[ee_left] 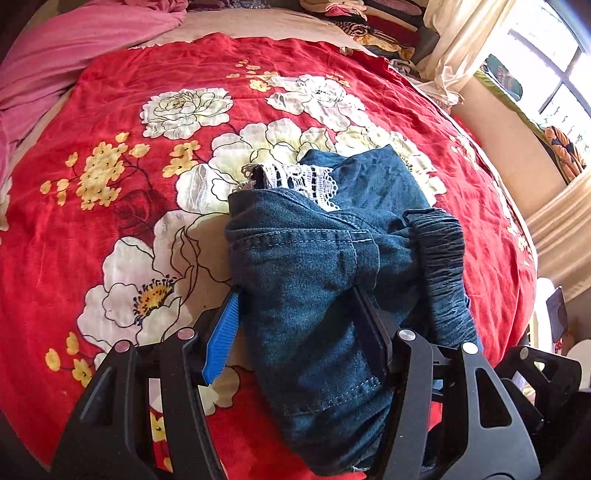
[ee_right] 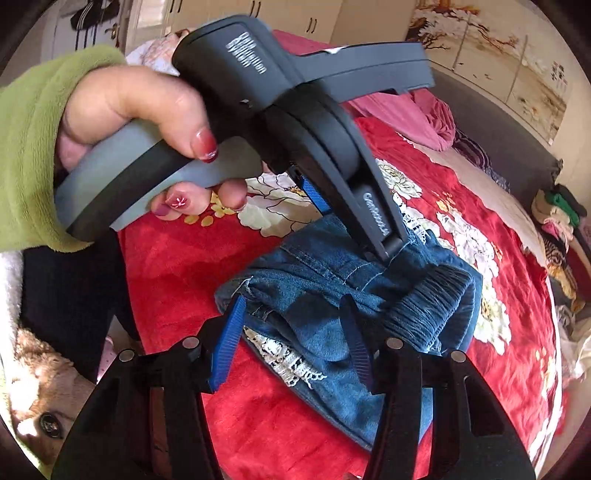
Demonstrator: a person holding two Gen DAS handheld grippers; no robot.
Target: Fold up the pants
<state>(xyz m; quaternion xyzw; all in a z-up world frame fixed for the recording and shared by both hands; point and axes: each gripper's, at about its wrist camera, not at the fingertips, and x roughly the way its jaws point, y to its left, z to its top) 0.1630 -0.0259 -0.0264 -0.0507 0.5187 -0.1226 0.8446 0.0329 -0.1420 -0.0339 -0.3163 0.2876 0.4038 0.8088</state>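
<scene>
Small blue denim pants [ee_left: 314, 266] with white lace trim [ee_left: 299, 177] and a dark elastic waistband [ee_left: 439, 243] lie bunched in a folded bundle on the red floral bedspread [ee_left: 110, 206]. My left gripper [ee_left: 295, 295] is open, its jaws straddling the near part of the bundle. In the right wrist view the pants [ee_right: 332, 280] lie just ahead of my right gripper [ee_right: 295, 306], which is open with its jaws over the bundle's near edge. The left gripper's body [ee_right: 295, 96], held by a hand in a green sleeve, reaches down onto the pants from above.
A pink blanket [ee_left: 74, 48] lies at the bed's far left. Stacked clothes [ee_left: 369, 22] and a curtain [ee_left: 461, 48] stand by the window. A wardrobe [ee_right: 295, 14] and a piled chair [ee_right: 557, 218] stand beyond the bed.
</scene>
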